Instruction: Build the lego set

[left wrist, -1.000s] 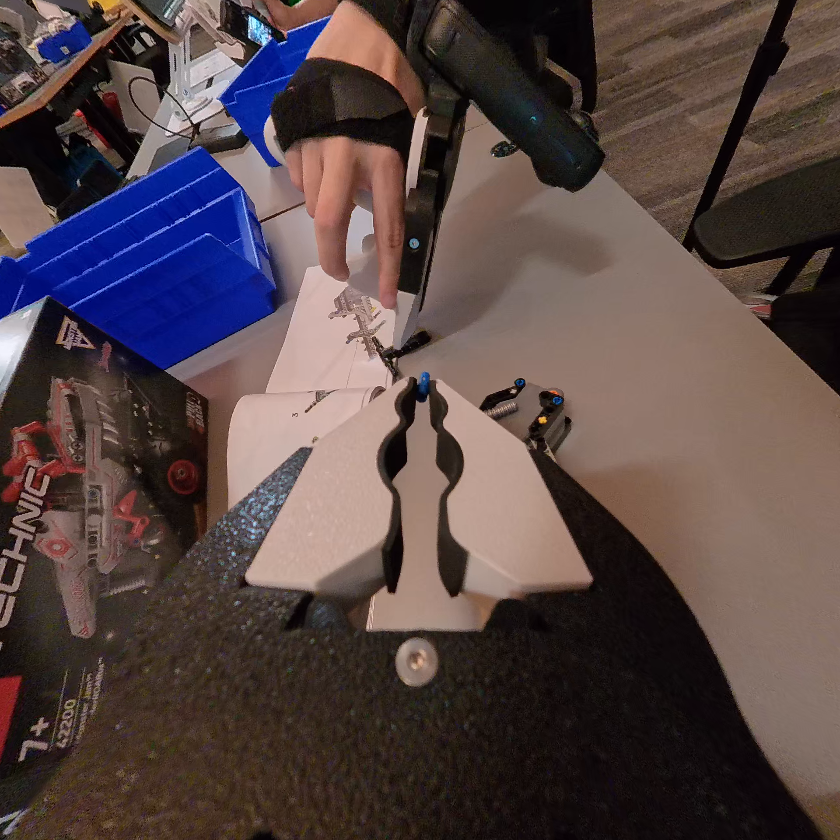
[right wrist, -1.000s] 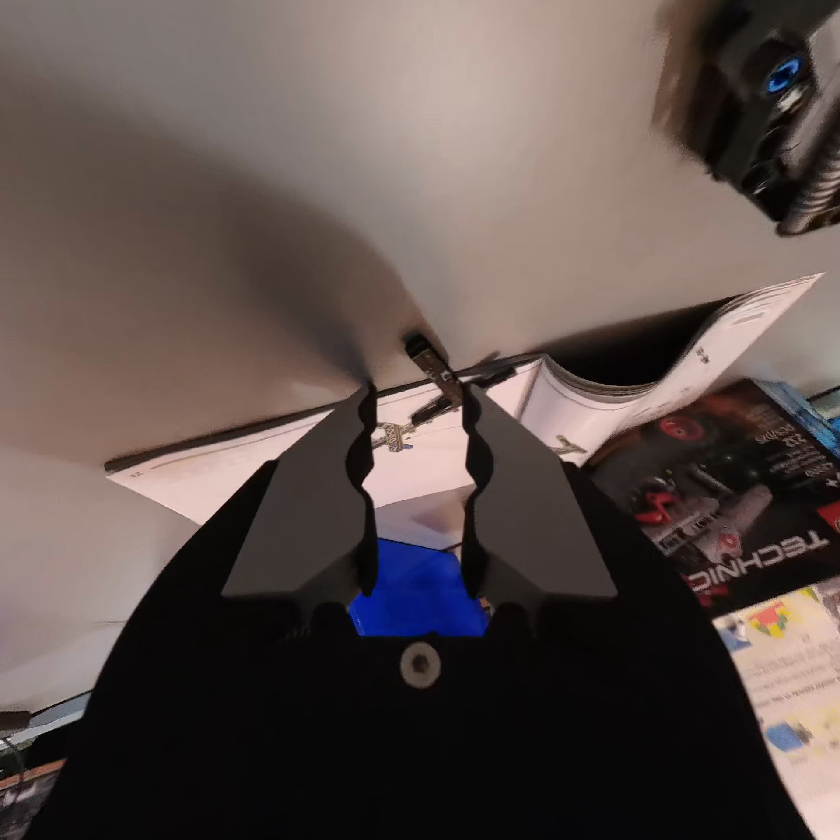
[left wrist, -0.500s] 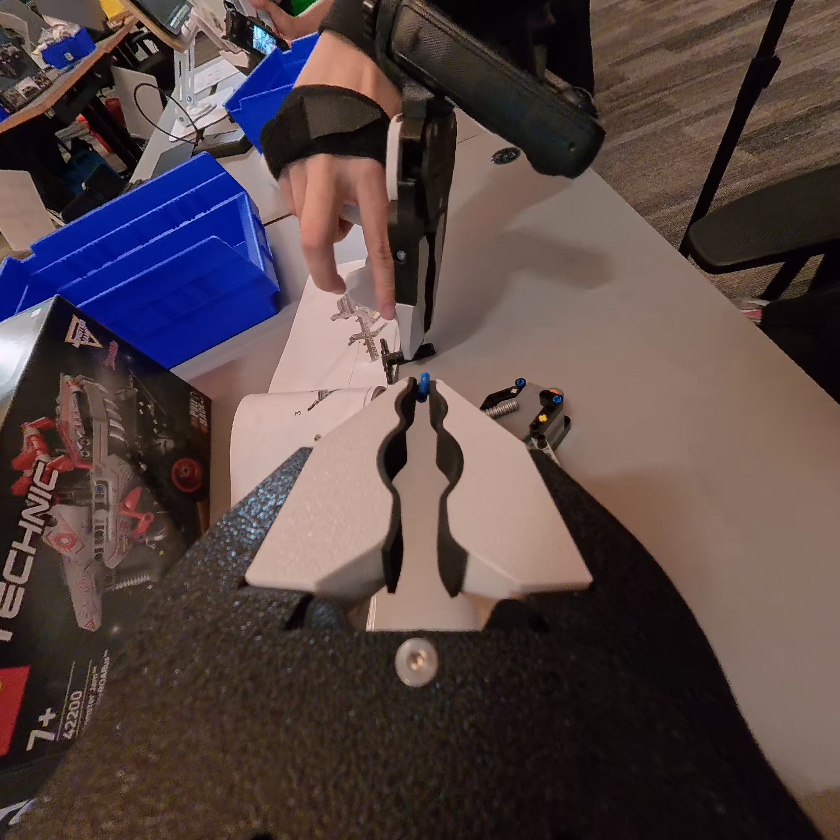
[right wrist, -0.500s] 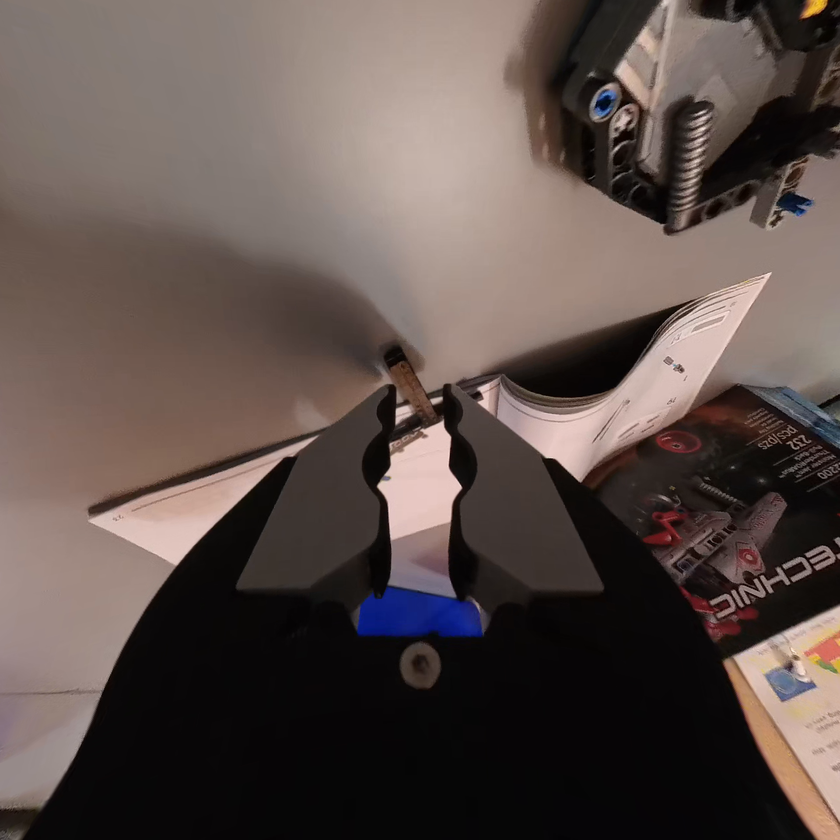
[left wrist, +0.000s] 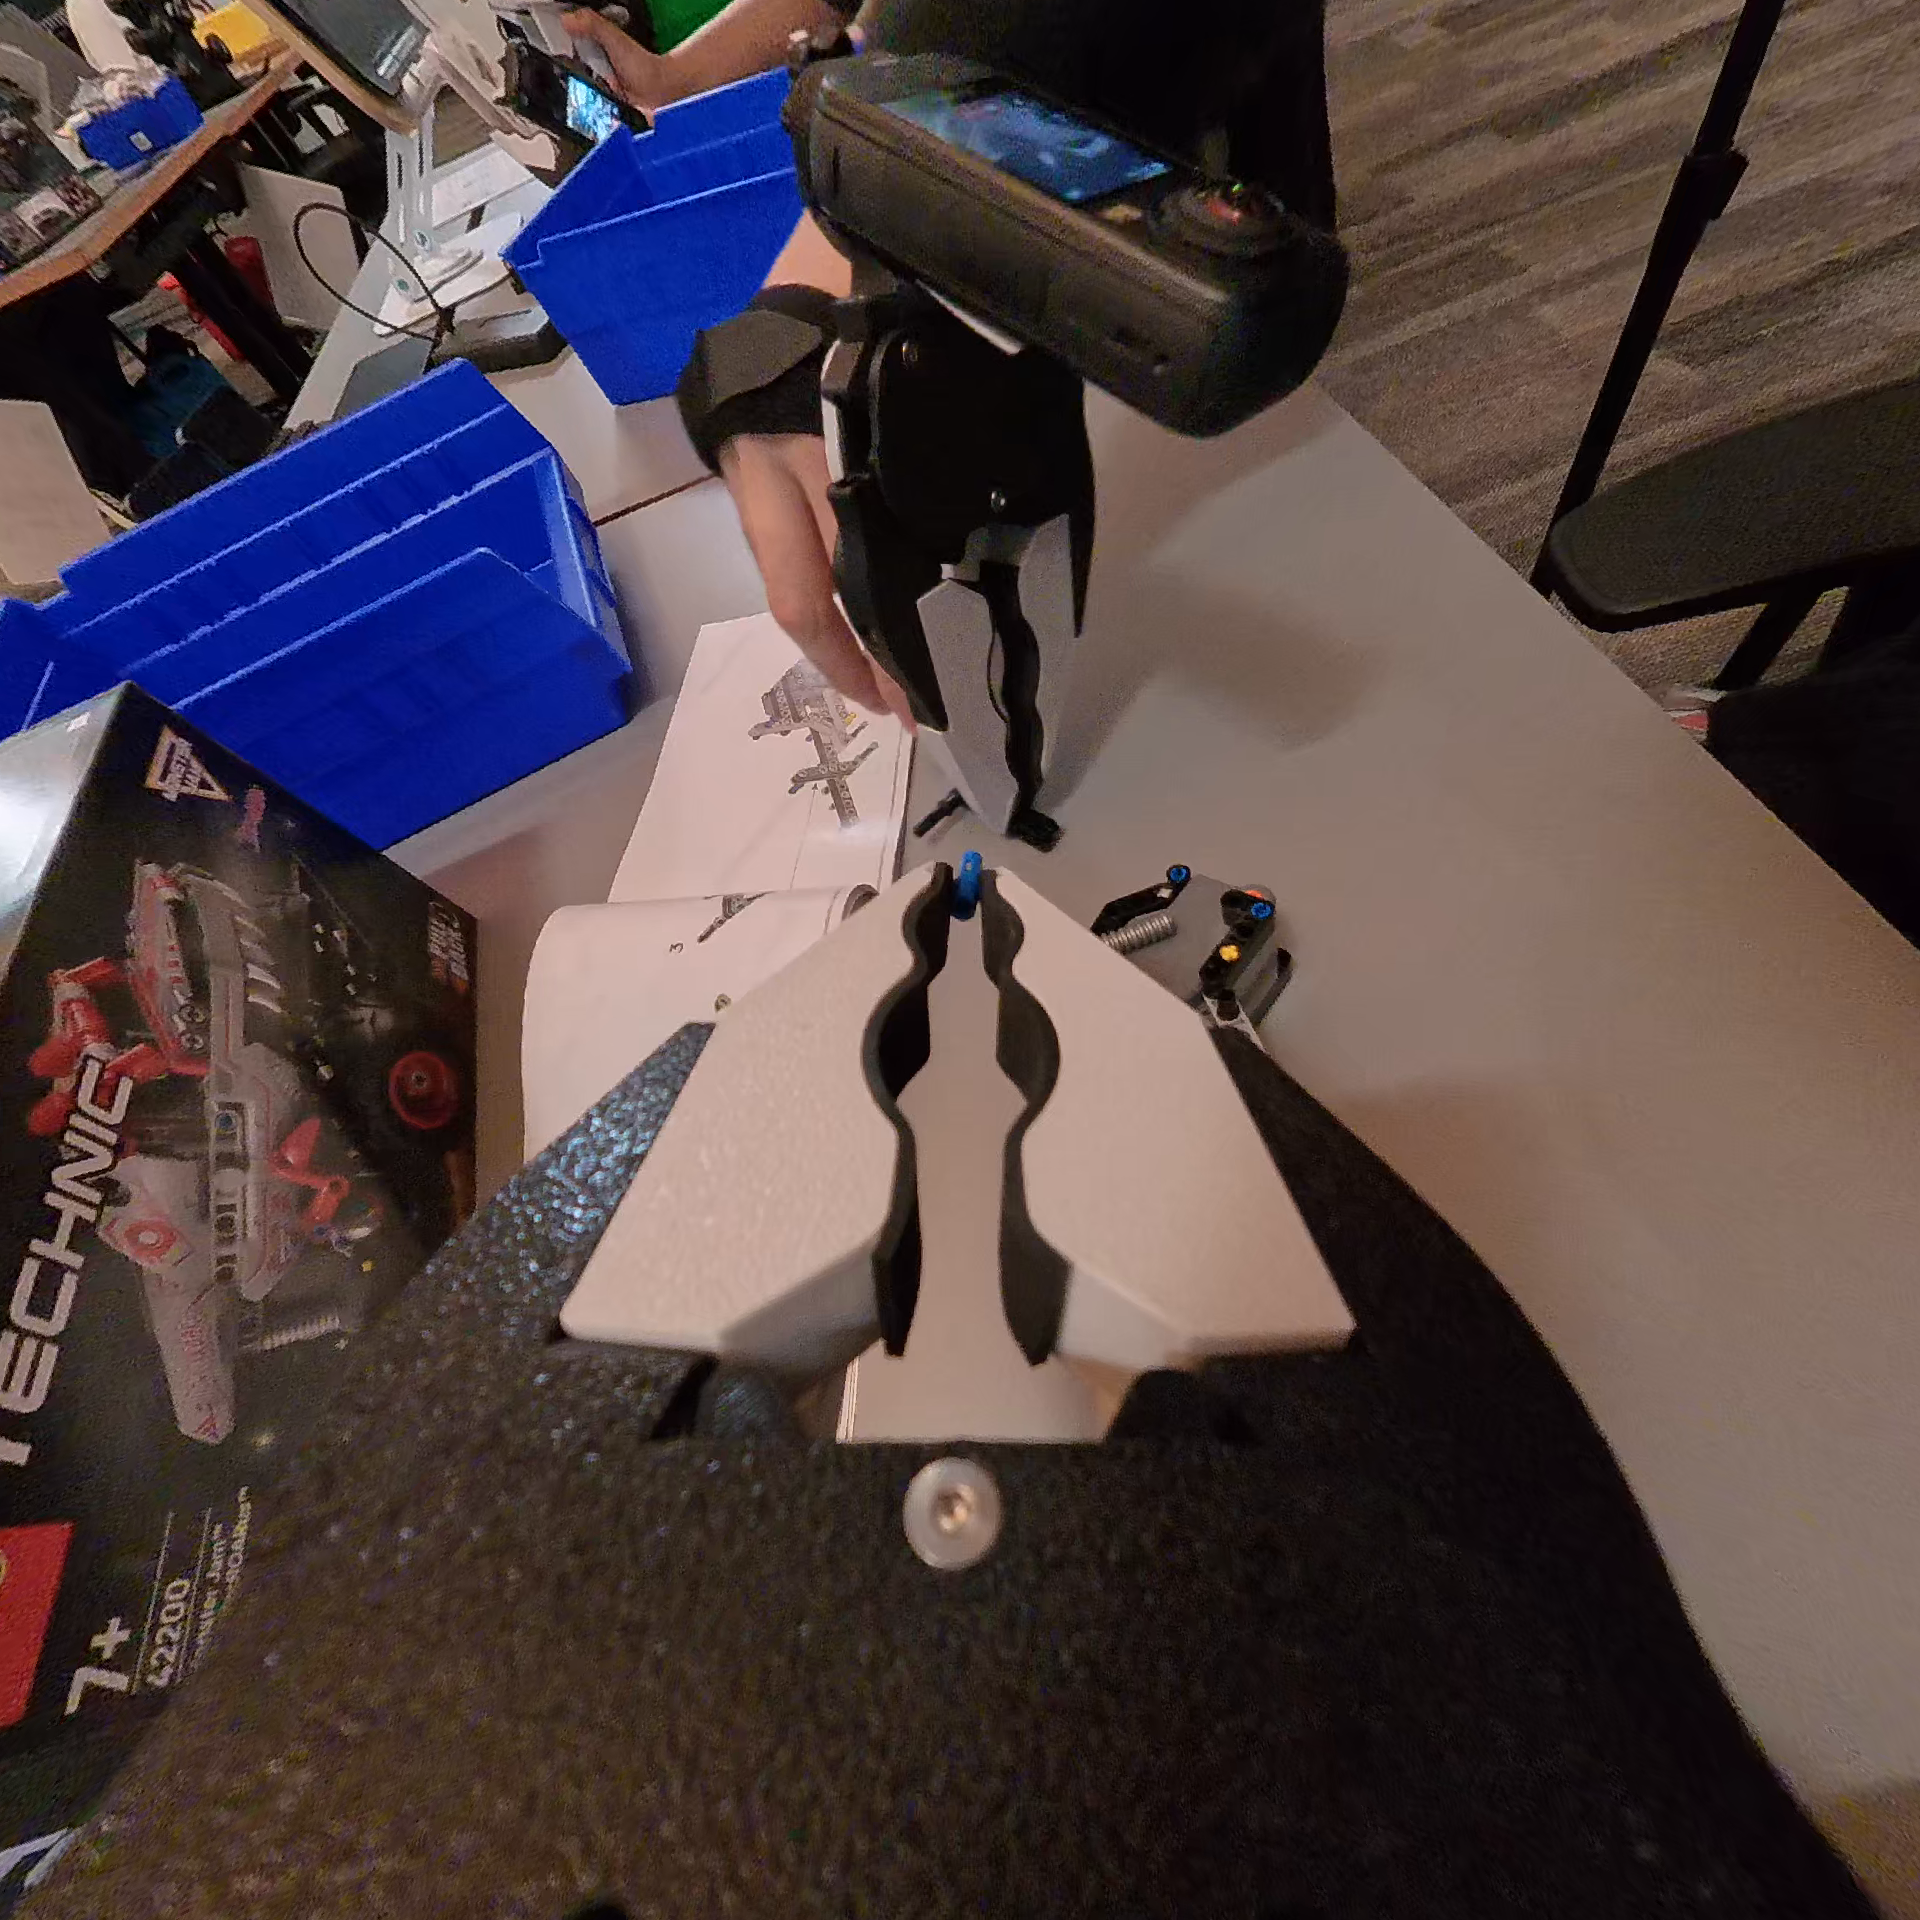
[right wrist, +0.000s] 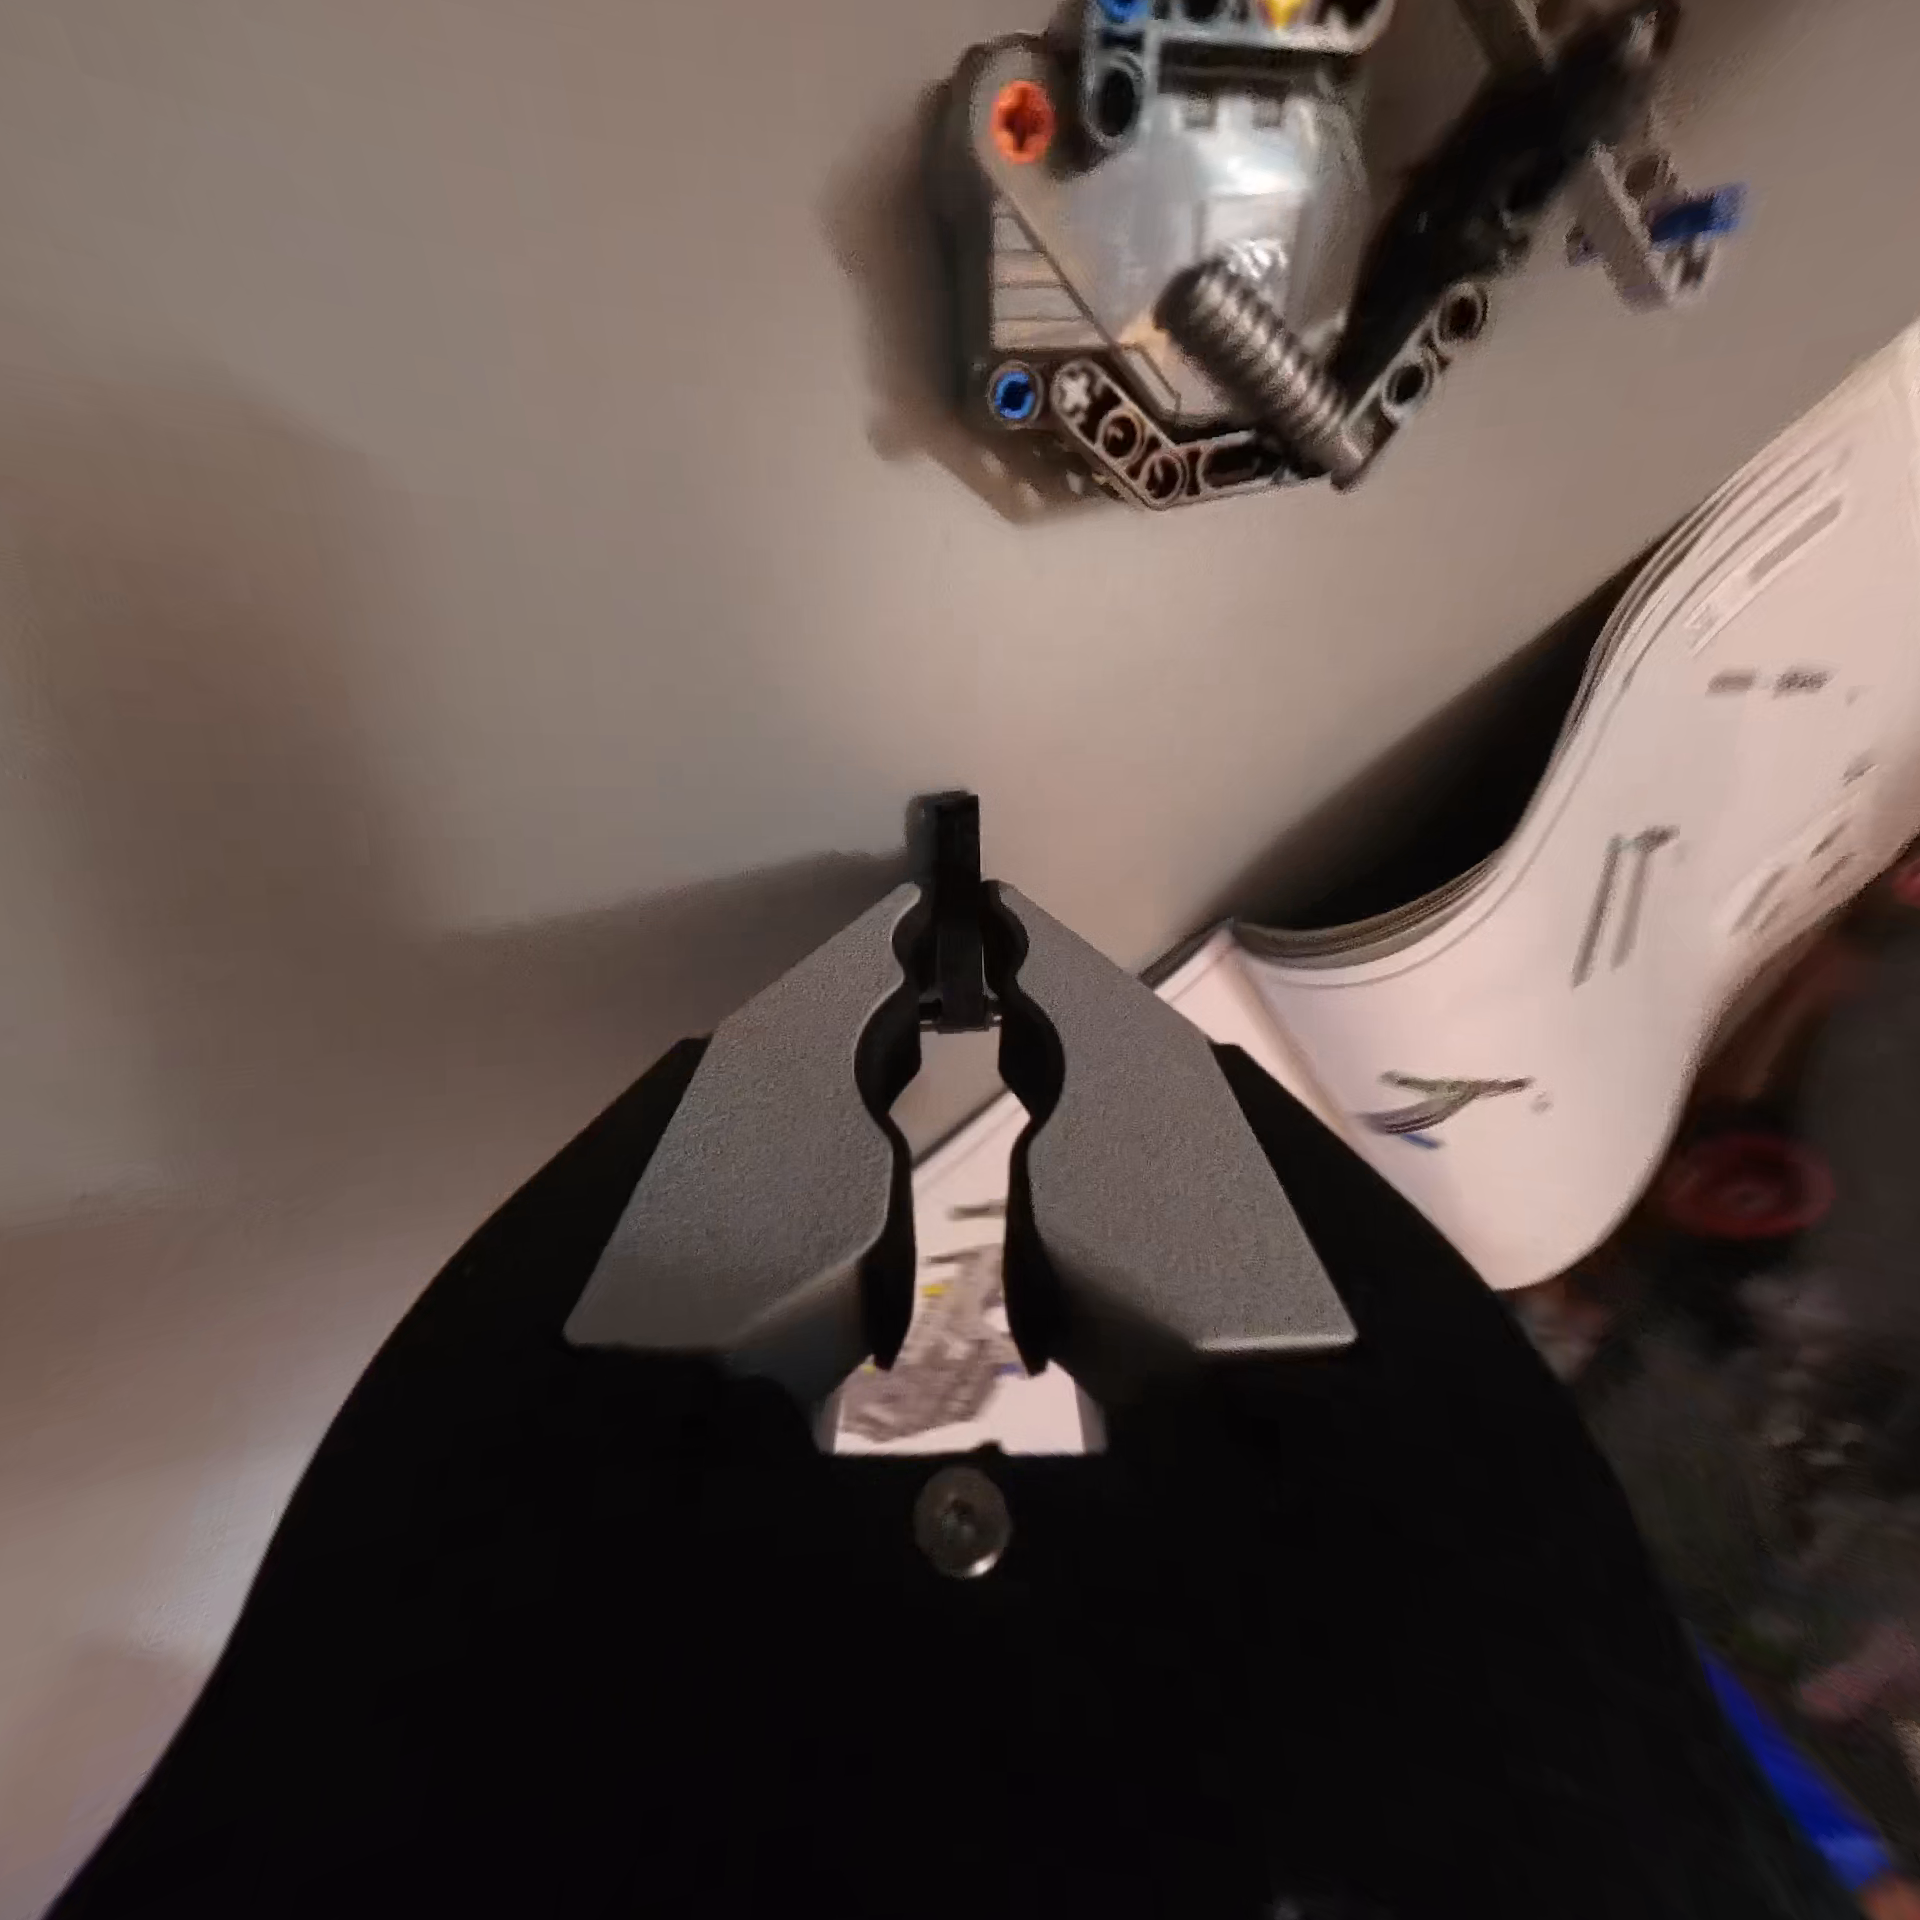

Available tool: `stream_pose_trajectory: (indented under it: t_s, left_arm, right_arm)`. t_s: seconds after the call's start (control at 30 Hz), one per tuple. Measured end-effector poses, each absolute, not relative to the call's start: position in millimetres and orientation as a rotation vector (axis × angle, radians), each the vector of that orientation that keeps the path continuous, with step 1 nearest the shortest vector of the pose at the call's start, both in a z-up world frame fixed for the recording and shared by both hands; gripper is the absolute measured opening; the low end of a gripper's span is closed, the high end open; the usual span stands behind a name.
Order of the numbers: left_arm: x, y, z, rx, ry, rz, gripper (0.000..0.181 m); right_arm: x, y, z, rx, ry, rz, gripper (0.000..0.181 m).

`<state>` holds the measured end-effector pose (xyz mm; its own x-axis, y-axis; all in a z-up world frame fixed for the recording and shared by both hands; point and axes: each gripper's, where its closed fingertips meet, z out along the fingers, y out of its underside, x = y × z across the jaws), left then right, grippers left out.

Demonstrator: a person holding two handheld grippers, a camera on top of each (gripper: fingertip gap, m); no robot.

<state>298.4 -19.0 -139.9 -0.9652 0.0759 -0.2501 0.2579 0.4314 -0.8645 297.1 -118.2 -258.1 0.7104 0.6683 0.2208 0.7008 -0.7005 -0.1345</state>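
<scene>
Jaws of the right gripper (right wrist: 951,914) are being clenched on a black pin (right wrist: 948,894) above the table (right wrist: 416,416). A blue pin (left wrist: 969,881) is being pinched by the left gripper (left wrist: 966,899), near the partial lego assembly (left wrist: 1205,940) beside the instruction booklet (left wrist: 769,800).

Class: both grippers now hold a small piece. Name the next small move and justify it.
Probably lift the right gripper clear of the table: it is shut on the black axle piece, while the left gripper pinches a blue pin beside the half-built model.
</scene>
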Motion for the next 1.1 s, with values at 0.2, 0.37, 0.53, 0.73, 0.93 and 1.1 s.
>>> stream_pose_trajectory:
  t_s: [0.2, 0.37, 0.53, 0.73, 0.93, 1.1]
  left_arm:
    - [294.2, -21.3, -141.1, 0.319, 2.518, -1.563, 0.003]
    - [291.8, -21.8, -141.3, 0.335, 2.521, -1.553, 0.003]
    - [292.5, -21.2, -139.0, 0.327, 2.514, -1.565, 0.003]
    - [299.6, -23.8, -136.2, 0.247, 2.493, -1.561, 0.003]
    - [324.4, -20.8, -110.5, -0.027, 2.354, -1.643, 0.003]
    - [323.5, -31.8, -98.9, -0.227, 2.314, -1.756, 0.003]
  right_arm:
    - [283.4, -107.2, -251.0, -2.677, -0.675, -0.069, 0.01]
    - [281.2, -111.3, -258.1, -2.707, -0.685, -0.001, 0.011]
    - [277.8, -109.9, -259.8, -2.723, -0.588, 0.107, 0.005]
    - [293.4, -103.8, -256.0, -2.663, -0.097, 0.143, 0.005]
    - [356.6, -69.4, -157.2, -1.802, 0.578, -0.232, 0.005]
    - [361.9, -72.4, -130.5, -1.373, 0.79, -0.381, 0.005]
